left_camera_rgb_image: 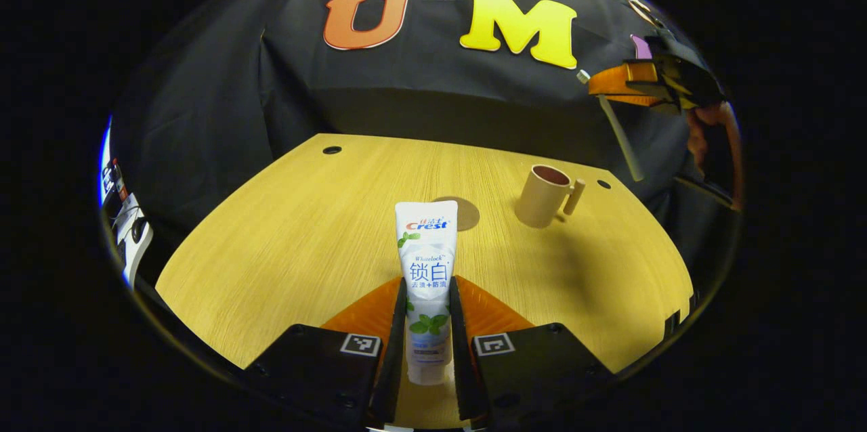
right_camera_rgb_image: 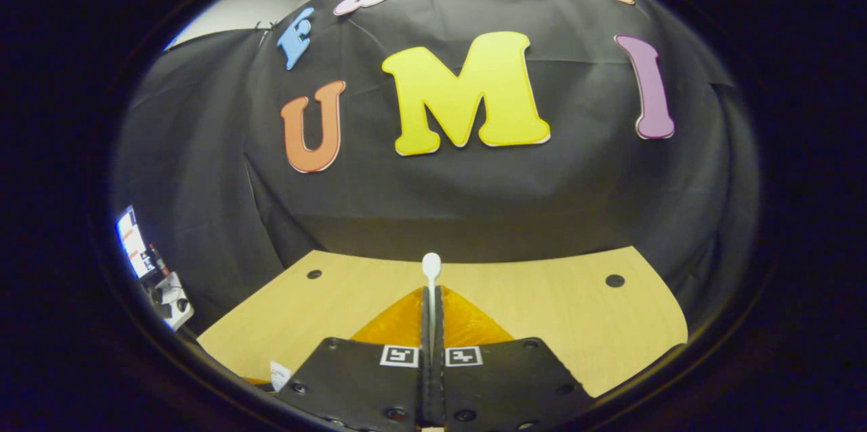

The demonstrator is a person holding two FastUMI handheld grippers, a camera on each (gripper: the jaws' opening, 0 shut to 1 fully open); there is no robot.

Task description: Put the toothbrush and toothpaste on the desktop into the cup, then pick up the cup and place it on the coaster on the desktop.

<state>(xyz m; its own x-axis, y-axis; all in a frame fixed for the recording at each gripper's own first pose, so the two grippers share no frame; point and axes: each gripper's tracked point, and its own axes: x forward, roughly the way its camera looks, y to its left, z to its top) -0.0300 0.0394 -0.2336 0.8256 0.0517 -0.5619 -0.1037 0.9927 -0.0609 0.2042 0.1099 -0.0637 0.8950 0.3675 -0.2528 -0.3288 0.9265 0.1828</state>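
Now left gripper clamps the white toothpaste tube standing upright; right gripper pinches the pale toothbrush; tan cup empty on desktop.

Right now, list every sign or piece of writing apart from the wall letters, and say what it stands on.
toothpaste: printed label down its front, not read out; small print blurred.
left gripper: two square coded tags, no words.
right gripper: the same tags.
cup: plain.

Toothpaste sides hidden by tool fingers; coaster partly behind it
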